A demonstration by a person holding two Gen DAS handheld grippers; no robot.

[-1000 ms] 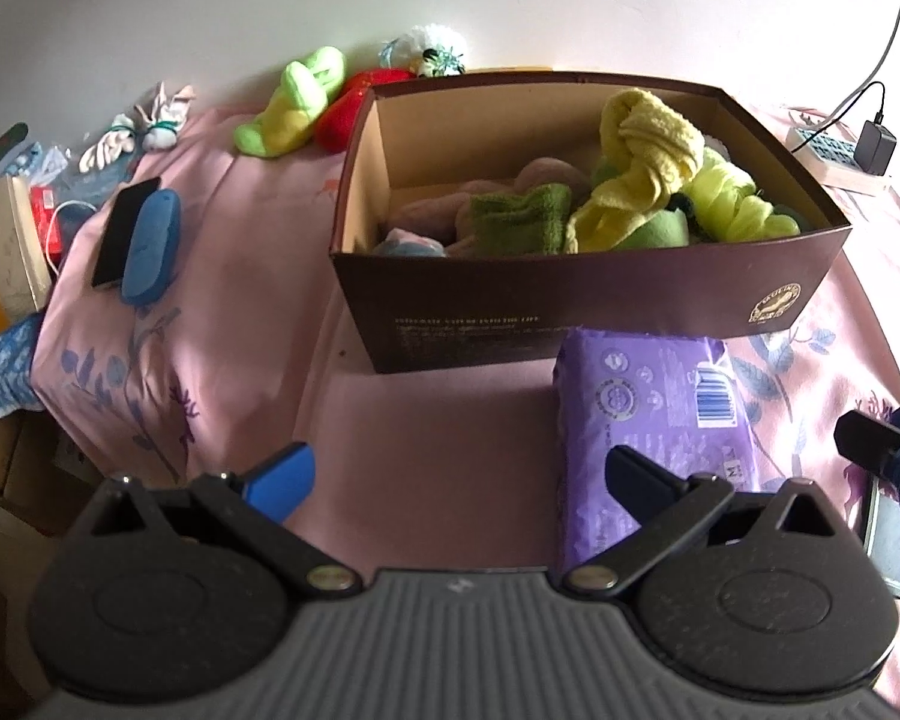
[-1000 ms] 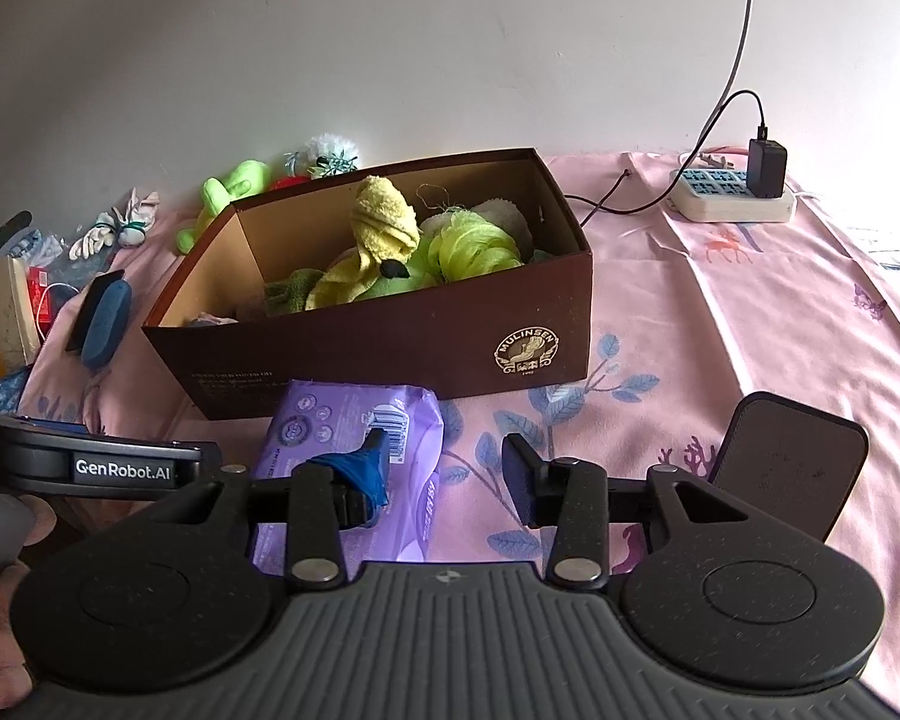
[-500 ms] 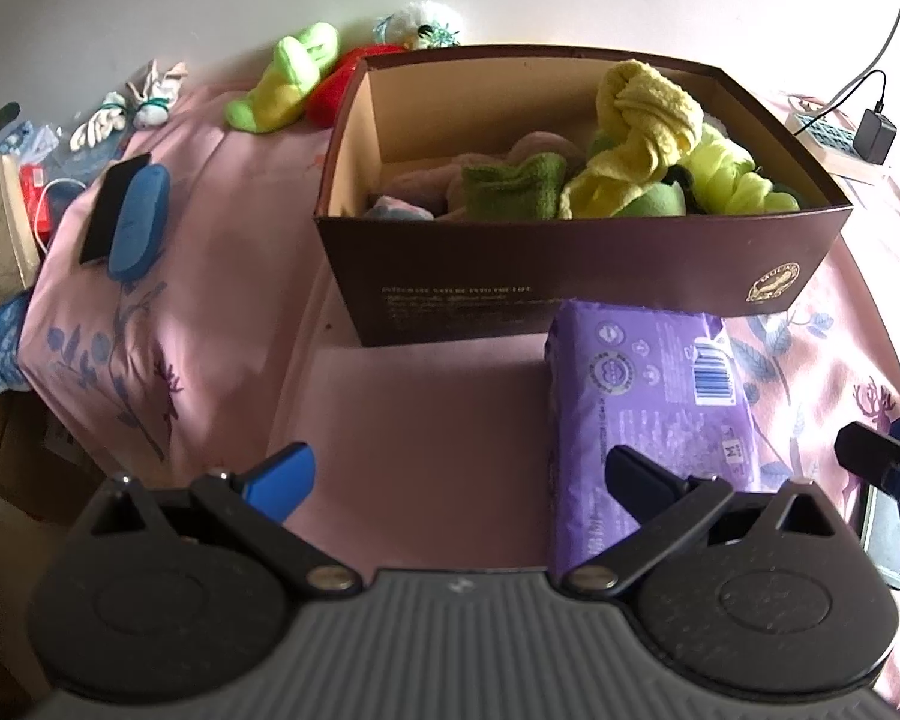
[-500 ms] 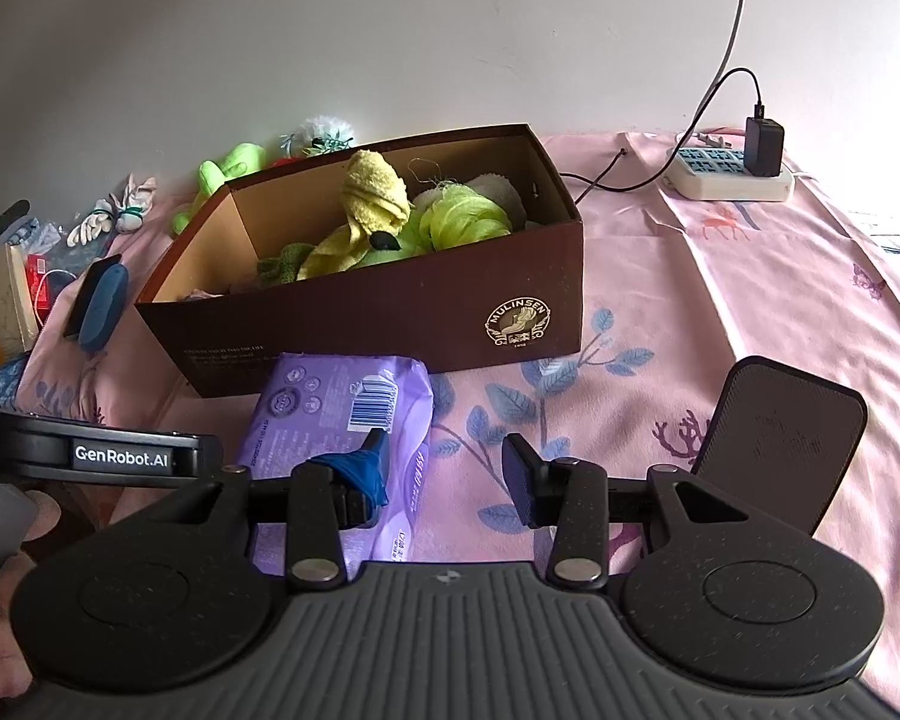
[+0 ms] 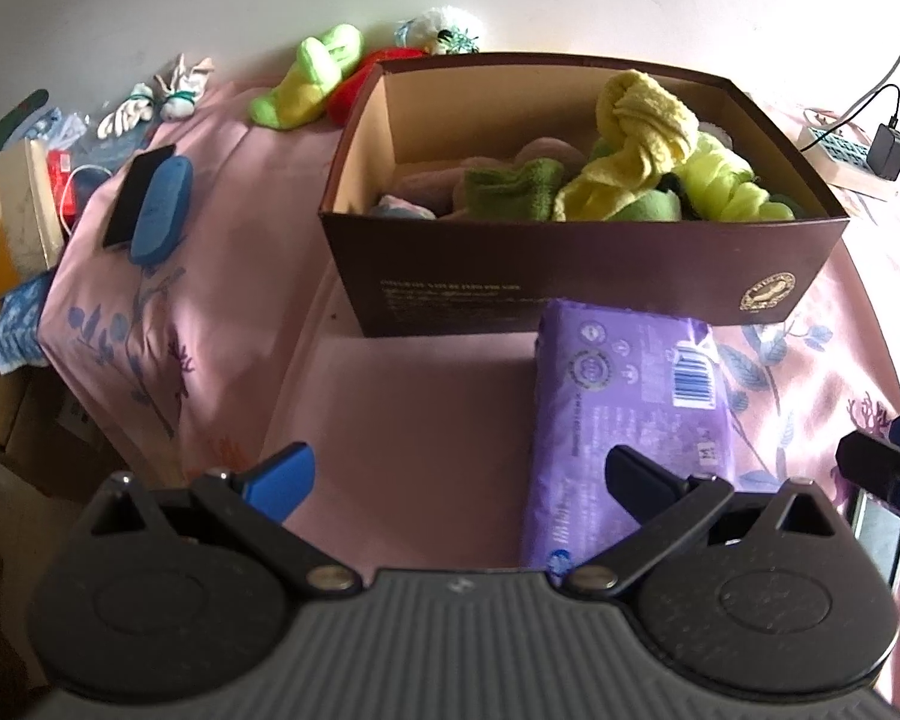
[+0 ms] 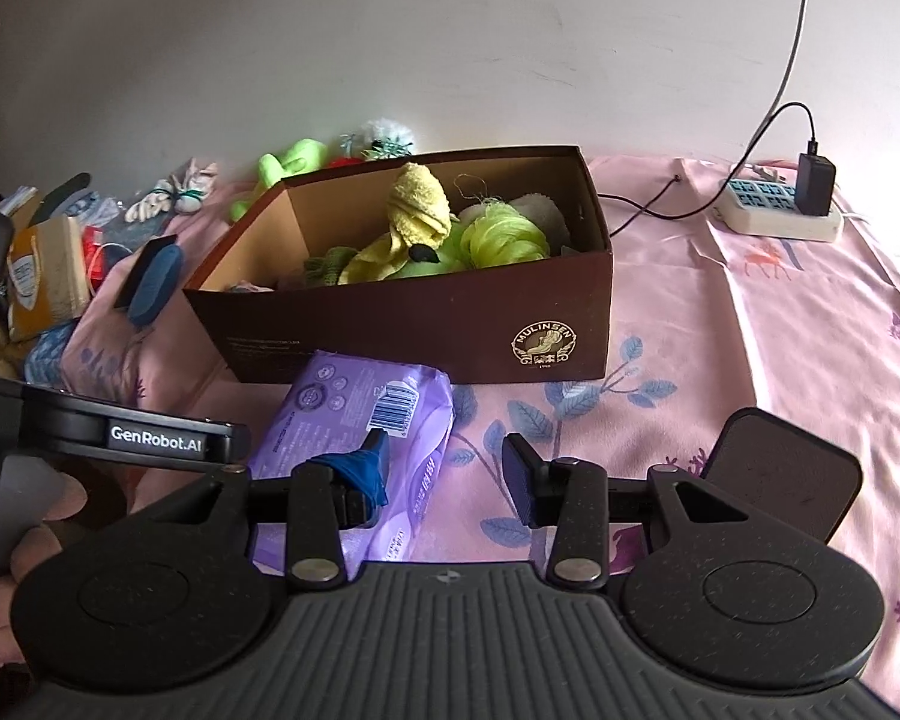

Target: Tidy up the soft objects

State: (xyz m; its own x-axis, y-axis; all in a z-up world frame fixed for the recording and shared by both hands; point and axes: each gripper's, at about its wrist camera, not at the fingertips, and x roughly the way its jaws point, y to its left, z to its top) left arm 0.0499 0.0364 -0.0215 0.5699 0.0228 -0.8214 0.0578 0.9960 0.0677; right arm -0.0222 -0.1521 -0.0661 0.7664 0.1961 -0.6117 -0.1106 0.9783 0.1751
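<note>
Box (image 5: 576, 276): open-topped on pink-clothed bench (image 5: 426, 420), already holding soft pieces; likely the collecting bin.
Pack (image 5: 624, 420): purple, flat on cloth, far end touching box front; not yet boxed.
Left claw (image 5: 459, 474): wide, empty; right finger over pack's near end, pack mostly to its right.
Right claw (image 6: 447, 465): partly open, empty; left finger over pack's right edge.
Green toy (image 5: 309, 81): behind box, outside.
</note>
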